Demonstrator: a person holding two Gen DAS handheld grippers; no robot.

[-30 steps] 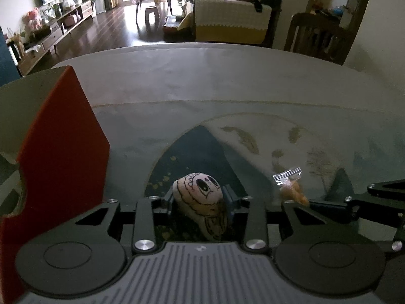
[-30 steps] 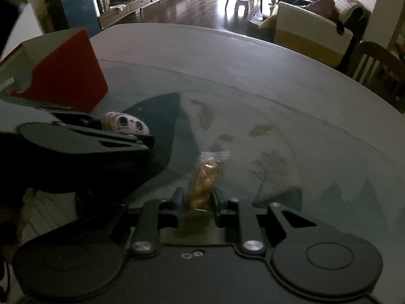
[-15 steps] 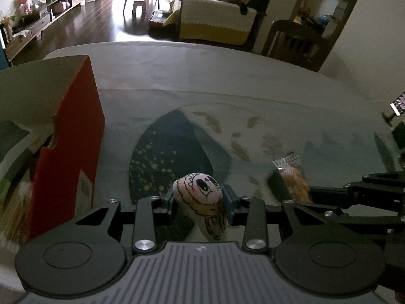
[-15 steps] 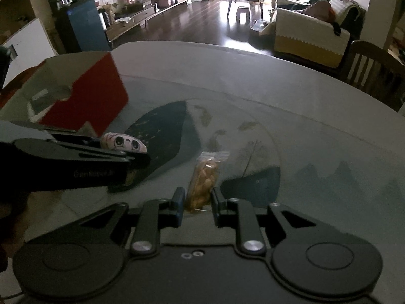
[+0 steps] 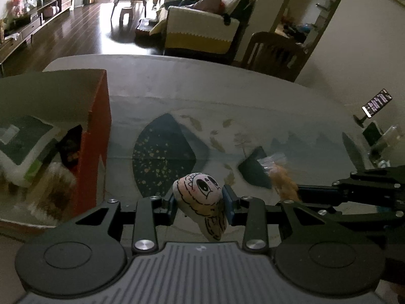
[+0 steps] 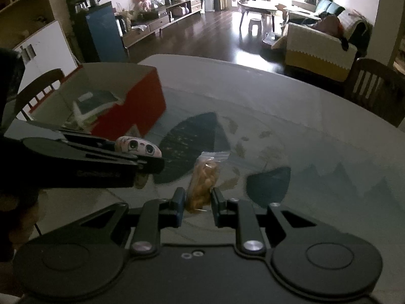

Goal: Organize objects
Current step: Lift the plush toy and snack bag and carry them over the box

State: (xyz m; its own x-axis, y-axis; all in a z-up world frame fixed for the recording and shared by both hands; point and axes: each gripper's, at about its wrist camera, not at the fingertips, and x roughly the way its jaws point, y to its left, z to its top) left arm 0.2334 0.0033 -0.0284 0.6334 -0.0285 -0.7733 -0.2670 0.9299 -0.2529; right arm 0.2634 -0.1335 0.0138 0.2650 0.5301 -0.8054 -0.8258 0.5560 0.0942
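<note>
At the far left sits an open red cardboard box (image 5: pixel 95 141) on a round table covered in a pale cloth printed with dark blue shapes and leaves (image 5: pixel 227 96). Inside the box lie a white and dark green packet (image 5: pixel 22 147) and some blurred, fluffy items that are hard to identify. Just right of the box, raised above the table, the black left gripper (image 5: pixel 200 202) pinches a small soft toy with a pink cartoon face and large drawn eyes (image 5: pixel 200 190) between its blue-padded fingers. Further right, the black right gripper (image 6: pixel 196 202) is closed on the lower end of a small clear plastic bag of orange-yellow snack pieces (image 6: pixel 203 179), also held above the cloth. The two grippers are side by side, near each other but apart. At the far right edge of the table, a phone stands on a small mount (image 5: pixel 374 106).
</note>
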